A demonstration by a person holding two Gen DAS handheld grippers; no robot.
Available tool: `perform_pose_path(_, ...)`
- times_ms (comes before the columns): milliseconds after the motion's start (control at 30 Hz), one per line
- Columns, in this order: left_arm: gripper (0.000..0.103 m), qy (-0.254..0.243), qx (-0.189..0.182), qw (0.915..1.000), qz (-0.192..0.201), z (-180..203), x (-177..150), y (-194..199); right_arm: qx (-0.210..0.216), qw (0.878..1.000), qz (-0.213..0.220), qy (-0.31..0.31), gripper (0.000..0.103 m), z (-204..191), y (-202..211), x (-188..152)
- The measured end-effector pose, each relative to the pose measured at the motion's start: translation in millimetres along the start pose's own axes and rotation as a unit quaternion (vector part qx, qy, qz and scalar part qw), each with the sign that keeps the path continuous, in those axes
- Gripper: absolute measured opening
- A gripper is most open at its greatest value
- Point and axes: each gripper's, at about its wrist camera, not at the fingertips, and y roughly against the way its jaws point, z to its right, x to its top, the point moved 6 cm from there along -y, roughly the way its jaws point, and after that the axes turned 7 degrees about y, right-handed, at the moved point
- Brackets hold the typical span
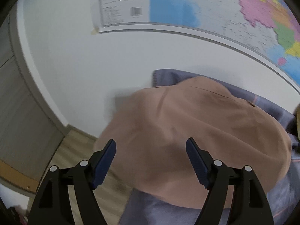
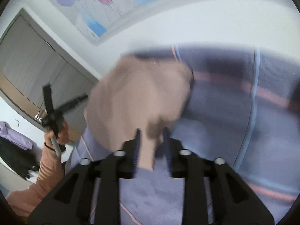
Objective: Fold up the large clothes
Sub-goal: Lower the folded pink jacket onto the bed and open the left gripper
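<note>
A tan garment [image 1: 187, 127] lies bunched on a grey-blue bed sheet [image 1: 168, 210] with pink stripes. My left gripper [image 1: 151, 146] hovers over the garment's near edge, its jaws wide apart with nothing between them. The right wrist view is blurred. It shows the same tan garment [image 2: 138, 93], with a strip of it hanging down between the fingers of my right gripper [image 2: 151, 136]. A gap shows beside the strip, so the pads do not press on it. A hand in a peach sleeve [image 2: 50, 161] holds the left gripper [image 2: 65, 93] open at the far left.
A large coloured map [image 1: 206, 9] hangs on the white wall behind the bed. Grey cupboard doors [image 1: 20, 112] and a wooden floor [image 1: 78, 150] lie left of the bed. A lilac garment [image 2: 15, 136] and dark clothes [image 2: 16, 159] sit at the far left.
</note>
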Motion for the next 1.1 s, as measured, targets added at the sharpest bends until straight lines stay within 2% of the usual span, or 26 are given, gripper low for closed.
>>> perform_pose_path(67, 0.074, -0.012, -0.009, 0.9999, 0.0, 12.0, -2.5, -3.0, -0.023, 0.999, 0.02, 0.032, 0.049, -12.5, 2.5, 25.0)
perform_pose_path(133, 0.074, -0.023, -0.022, 0.9995, 0.0, 27.1, -5.3, -6.4, -0.031, 0.997, 0.026, 0.063, 0.049, -29.4, -14.2, 47.9)
perform_pose_path(267, 0.074, -0.037, -0.024, 0.999, -0.004, 49.9, -14.2, -14.3, -0.06, 0.994, 0.003, 0.095, 0.047, -38.8, -67.3, 69.2)
perform_pose_path(400, 0.074, -0.042, -0.022, 0.9989, -0.003, 63.8, -22.2, -18.0, -0.063, 0.996, -0.038, 0.052, 0.045, -13.1, -109.9, 59.1)
perform_pose_path(467, 0.074, -0.05, -0.02, 0.9986, 0.001, 68.2, -25.4, -16.0, -0.064, 0.996, -0.043, 0.049, 0.049, -4.8, -113.1, 52.4)
perform_pose_path(700, 0.075, -0.073, -0.013, 0.9972, 0.015, 78.7, -25.9, -16.0, -0.063, 0.996, -0.059, 0.038, 0.05, 3.6, -116.3, 54.4)
perform_pose_path(767, 0.075, -0.077, -0.01, 0.9969, 0.017, 80.0, -24.9, -16.4, -0.06, 0.996, -0.046, 0.043, 0.046, -4.8, -111.6, 65.9)
perform_pose_path(833, 0.075, -0.082, 0.0, 0.9963, 0.023, 79.8, -19.9, -17.7, -0.065, 0.996, -0.017, 0.061, 0.046, -17.4, -103.4, 83.4)
perform_pose_path(933, 0.075, -0.077, 0.011, 0.9966, 0.026, 75.5, -5.9, -22.9, -0.051, 0.994, 0.003, 0.094, 0.046, -42.9, -107.0, 107.7)
perform_pose_path(1100, 0.075, -0.056, 0.035, 0.9976, 0.022, 65.8, 23.2, -43.6, -0.037, 0.994, -0.02, 0.103, 0.044, -67.1, -159.4, 136.1)
